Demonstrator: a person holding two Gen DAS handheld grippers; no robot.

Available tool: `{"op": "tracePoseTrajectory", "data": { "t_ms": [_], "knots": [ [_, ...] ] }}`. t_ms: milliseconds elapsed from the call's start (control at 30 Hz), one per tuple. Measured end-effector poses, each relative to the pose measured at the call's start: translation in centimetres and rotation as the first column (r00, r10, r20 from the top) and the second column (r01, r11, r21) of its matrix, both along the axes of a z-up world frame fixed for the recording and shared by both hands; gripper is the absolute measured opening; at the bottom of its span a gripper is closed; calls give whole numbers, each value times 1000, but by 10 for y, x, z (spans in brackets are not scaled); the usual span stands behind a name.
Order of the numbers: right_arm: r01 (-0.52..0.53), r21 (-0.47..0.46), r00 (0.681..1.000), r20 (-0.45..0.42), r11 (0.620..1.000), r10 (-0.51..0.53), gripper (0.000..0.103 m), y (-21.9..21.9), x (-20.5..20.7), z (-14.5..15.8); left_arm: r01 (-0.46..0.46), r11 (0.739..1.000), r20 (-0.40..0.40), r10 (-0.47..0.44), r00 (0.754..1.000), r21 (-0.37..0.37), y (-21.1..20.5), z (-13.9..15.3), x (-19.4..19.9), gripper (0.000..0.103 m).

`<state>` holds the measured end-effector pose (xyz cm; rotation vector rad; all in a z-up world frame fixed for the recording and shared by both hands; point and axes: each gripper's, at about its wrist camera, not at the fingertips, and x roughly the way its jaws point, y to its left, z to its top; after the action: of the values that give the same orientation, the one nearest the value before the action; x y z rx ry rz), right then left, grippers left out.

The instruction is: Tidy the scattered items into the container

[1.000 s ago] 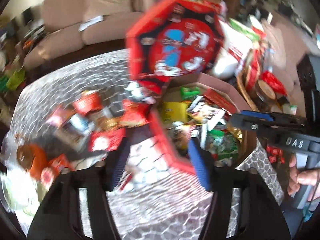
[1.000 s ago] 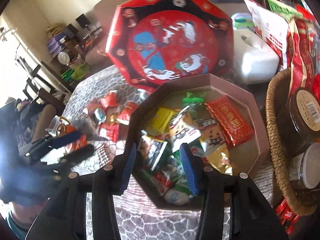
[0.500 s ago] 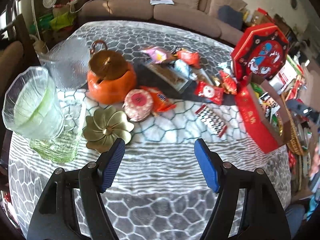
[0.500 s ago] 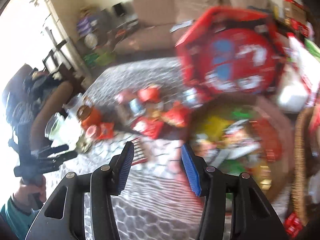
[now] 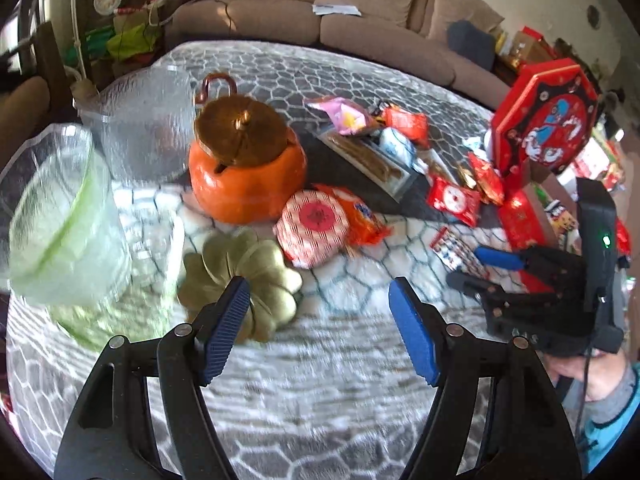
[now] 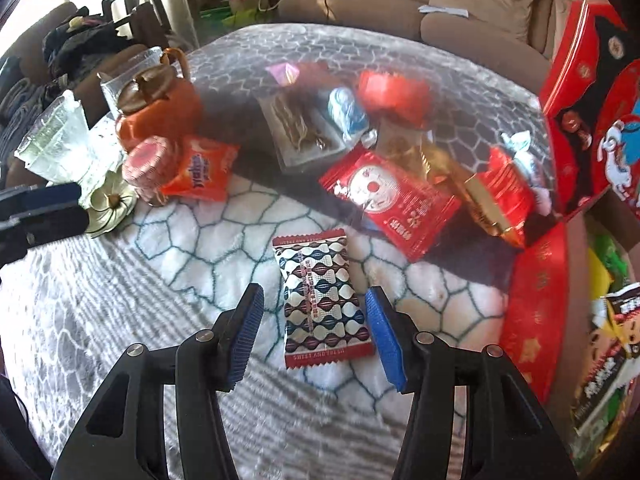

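Note:
My right gripper hangs open over the white cloth. A patterned red, white and dark sweet packet lies flat between its blue pads, which stand clear of it on both sides. Behind it lie a red packet with a white face, a gold wrapper, an orange packet and a round red-and-white wrapped item. The red octagonal box stands at the right, holding several snacks. My left gripper is open and empty above bare cloth, beside a gold flower dish.
An orange pumpkin pot and glass cups crowd the left of the table. The red box lid leans upright behind the box. A tray of brown sticks lies mid-table. A sofa runs along the back.
Both grippers swung left, away from the box, and came down toward the cloth. The right gripper now straddles the patterned packet and has come into the left wrist view.

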<state>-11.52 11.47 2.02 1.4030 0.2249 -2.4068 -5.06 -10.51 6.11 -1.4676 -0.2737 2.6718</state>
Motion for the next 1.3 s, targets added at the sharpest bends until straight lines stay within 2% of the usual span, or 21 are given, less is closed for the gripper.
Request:
{"op": "tracePoseTrajectory", "data": {
  "t_ms": [67,167,267,333,400,533,600,700,833,900,1033,1133,1233,1267,1300],
  "knots": [
    [3,0,1000,-11,1000,-3,39,4,-1,-1,3,999,-8,-3,1000,-32,5,1,-10,70],
    [23,-54,1000,2,998,-23,33,16,-2,2,11,1000,-13,-11,1000,-28,12,2,-19,70],
    [54,-107,998,-5,993,-55,33,30,3,15,54,998,-21,-55,998,-34,26,6,-22,70],
    [77,-187,997,-4,979,-79,33,44,9,29,112,989,-16,-114,993,-92,45,6,-26,71],
    [95,-260,995,2,961,-97,33,58,15,45,190,964,4,-193,981,-188,68,4,-32,71],
    [101,-343,994,-6,934,-110,33,84,35,83,305,905,77,-295,952,-298,102,-5,-50,71],
    [106,-364,993,-16,925,-120,33,96,44,101,345,894,94,-332,939,-285,120,-5,-61,71],
    [115,-401,990,-28,909,-138,33,113,61,119,375,910,107,-361,927,-177,145,-6,-78,72],
    [140,-422,984,-40,895,-173,34,137,77,135,385,918,114,-375,920,-92,182,-19,-100,73],
    [169,-424,979,-29,890,-200,34,153,80,136,391,914,128,-377,917,-106,196,-28,-109,73],
    [259,-359,955,-40,897,-293,34,197,82,133,375,909,155,-351,924,-180,213,-44,-121,76],
    [337,-309,929,-46,889,-368,34,231,80,123,337,923,144,-314,939,-188,215,-48,-125,76],
    [387,-324,910,-15,864,-413,36,260,80,109,293,948,119,-279,953,-124,205,-44,-127,56],
    [396,-326,907,-5,858,-420,36,266,78,105,281,956,111,-271,956,-88,200,-40,-127,46],
    [407,-317,904,3,857,-428,36,271,75,100,267,963,104,-262,959,-34,194,-35,-126,15]
  ]
}}
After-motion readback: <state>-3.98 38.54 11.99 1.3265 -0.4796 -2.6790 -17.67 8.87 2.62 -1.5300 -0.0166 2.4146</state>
